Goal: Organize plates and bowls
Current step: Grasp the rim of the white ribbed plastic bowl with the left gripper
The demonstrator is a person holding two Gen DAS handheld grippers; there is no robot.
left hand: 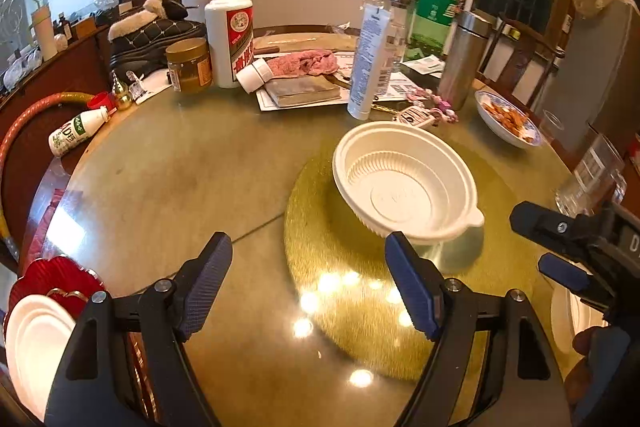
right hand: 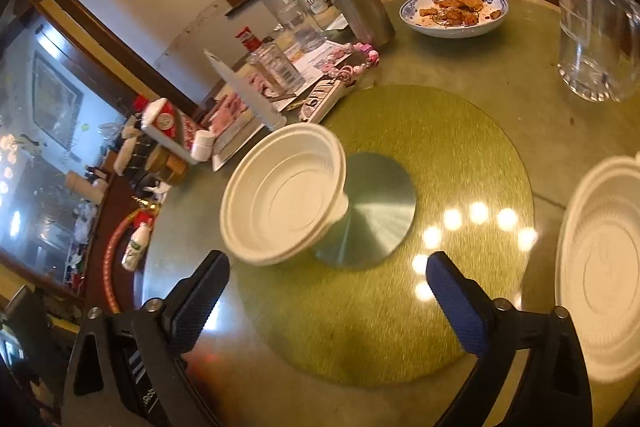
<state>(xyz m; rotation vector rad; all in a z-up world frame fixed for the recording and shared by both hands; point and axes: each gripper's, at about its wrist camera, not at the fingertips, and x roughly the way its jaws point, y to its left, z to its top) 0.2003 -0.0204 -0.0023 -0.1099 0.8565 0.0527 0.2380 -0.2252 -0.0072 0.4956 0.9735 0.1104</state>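
Note:
A white plastic bowl (left hand: 404, 187) (right hand: 284, 199) sits tilted on the round metal hub (right hand: 376, 215) of the gold turntable disc (left hand: 340, 287). My left gripper (left hand: 308, 267) is open and empty, just in front of the bowl. My right gripper (right hand: 328, 275) is open and empty, also short of the bowl; it shows at the right edge of the left wrist view (left hand: 560, 247). Another white bowl (right hand: 604, 267) sits at the right. A white plate (left hand: 32, 347) lies on a red plate (left hand: 52, 275) at the lower left.
A blue-patterned bowl of food (left hand: 508, 119) (right hand: 456, 11), a glass mug (right hand: 596, 31), a steel flask (left hand: 460, 59), a white liquor bottle (left hand: 230, 31), a tube (left hand: 368, 63), a jar (left hand: 189, 65) and papers crowd the table's far side.

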